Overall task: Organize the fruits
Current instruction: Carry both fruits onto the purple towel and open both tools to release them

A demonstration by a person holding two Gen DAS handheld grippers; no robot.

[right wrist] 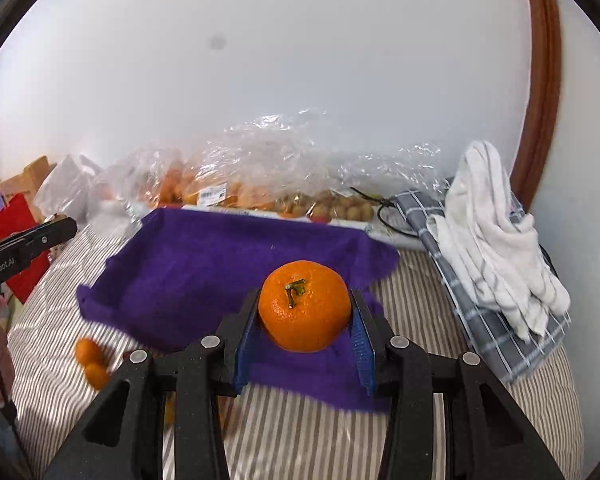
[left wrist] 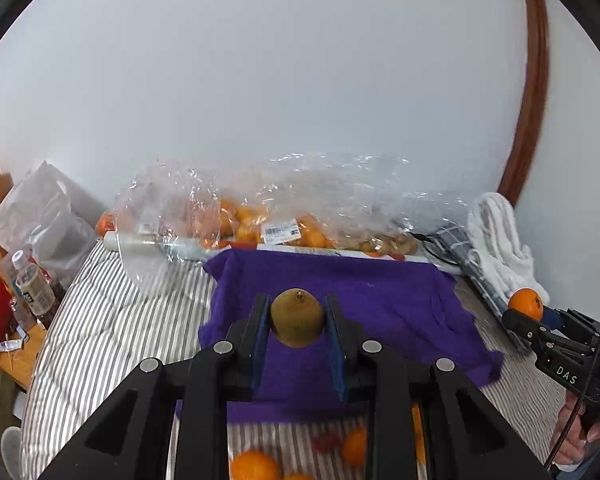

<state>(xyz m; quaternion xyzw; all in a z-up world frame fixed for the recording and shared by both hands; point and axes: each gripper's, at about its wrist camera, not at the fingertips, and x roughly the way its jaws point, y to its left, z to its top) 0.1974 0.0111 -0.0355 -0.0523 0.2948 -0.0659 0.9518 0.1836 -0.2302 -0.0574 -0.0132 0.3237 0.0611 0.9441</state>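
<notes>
My left gripper clamps a brown kiwi between its blue pads, stem end up, held in the air above the purple cloth spread on the striped bedding. My right gripper pinches a tangerine the same way (its green stem faces the camera), over the near edge of that cloth. Straight ahead of both tools, past the far edge of the cloth, clear plastic bags of orange and brown fruit lie against the white wall. Loose tangerines sit on the bedding below and to the left of my right gripper. To its right, a white towel is piled on a grey checked cloth.
</notes>
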